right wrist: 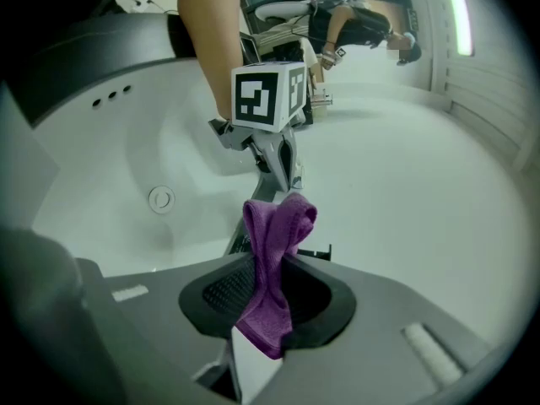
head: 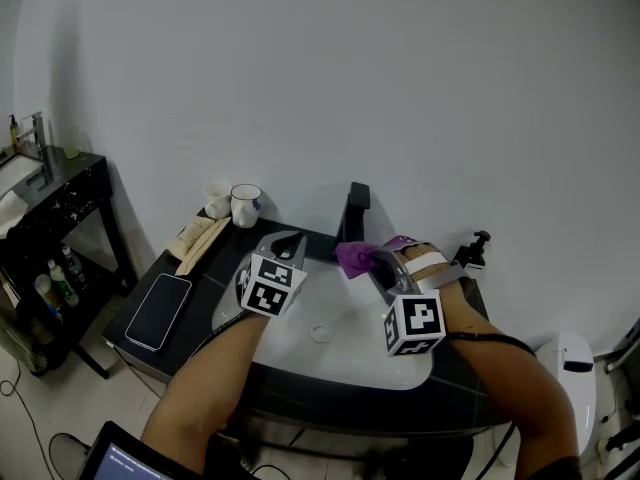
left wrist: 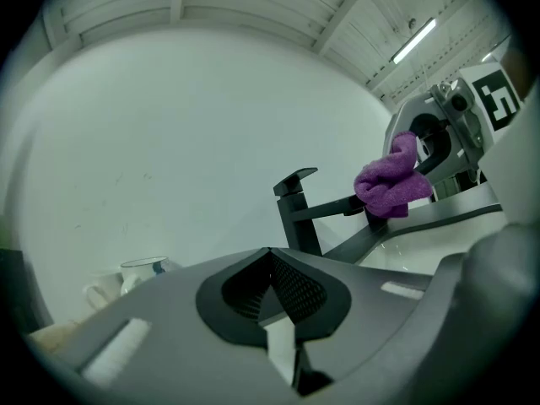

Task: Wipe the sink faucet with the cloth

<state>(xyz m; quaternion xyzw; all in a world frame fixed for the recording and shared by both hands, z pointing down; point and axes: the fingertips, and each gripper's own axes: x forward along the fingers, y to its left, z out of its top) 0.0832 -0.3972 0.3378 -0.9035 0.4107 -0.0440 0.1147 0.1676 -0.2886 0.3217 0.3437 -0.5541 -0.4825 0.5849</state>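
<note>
Over the sink point(head: 345, 360), right gripper point(head: 378, 266) holds its clamped cloth point(head: 355, 258) to the faucet point(head: 354, 211); left gripper point(head: 288, 246) hovers, jaws together, empty.

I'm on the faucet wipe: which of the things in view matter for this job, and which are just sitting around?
In the job:
purple cloth, clamped in the right claw
black faucet
white sink

Lying about:
phone
two mugs
bottles in the side shelf
left claw, shut and empty

Left hand-held gripper point(head: 288, 244), jaws together and empty, sits near the right hand-held gripper point(head: 378, 265), clamped on the cloth point(head: 354, 258).
</note>
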